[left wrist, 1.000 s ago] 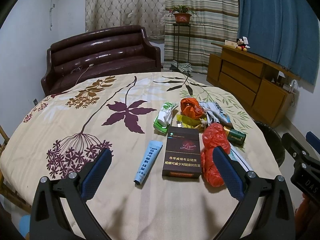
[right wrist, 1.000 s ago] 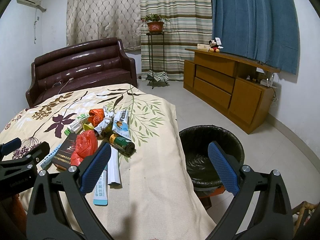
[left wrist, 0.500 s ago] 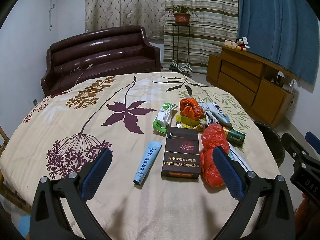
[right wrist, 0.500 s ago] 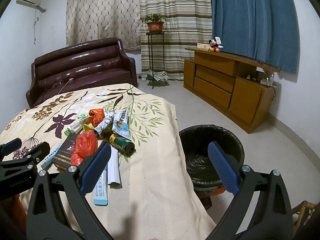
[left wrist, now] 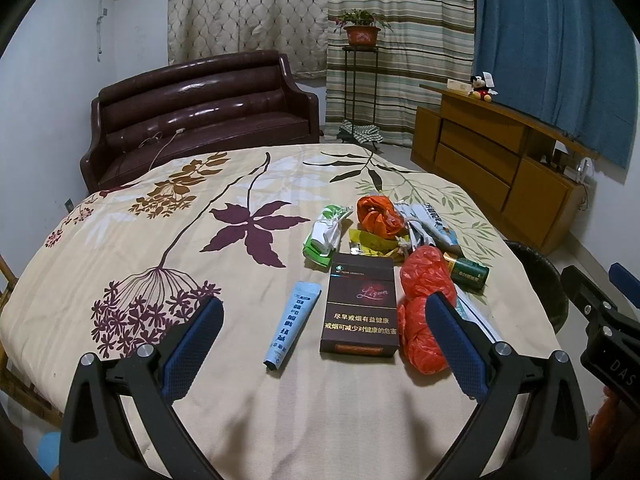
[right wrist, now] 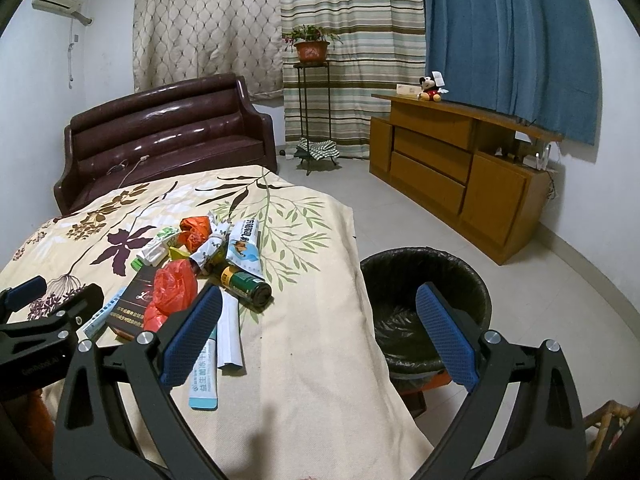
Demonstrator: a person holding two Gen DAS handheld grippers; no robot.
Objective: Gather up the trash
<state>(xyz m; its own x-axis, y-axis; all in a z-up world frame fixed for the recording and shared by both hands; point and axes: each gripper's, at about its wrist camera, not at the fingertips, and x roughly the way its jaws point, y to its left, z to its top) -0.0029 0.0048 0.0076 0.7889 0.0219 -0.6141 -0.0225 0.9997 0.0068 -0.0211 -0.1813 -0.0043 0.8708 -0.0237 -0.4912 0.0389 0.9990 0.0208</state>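
Only the left wrist view shows the whole floral tablecloth out to its left edge; only the right wrist view shows the inside of the black-lined trash bin, on the floor just beside the table's right edge. The left gripper hovers with jaws spread wide, empty; between them lie a light-blue tube, a dark cigarette carton and a red plastic bag. The right gripper is likewise spread and empty, a green can beyond its left finger, the bin beyond its right.
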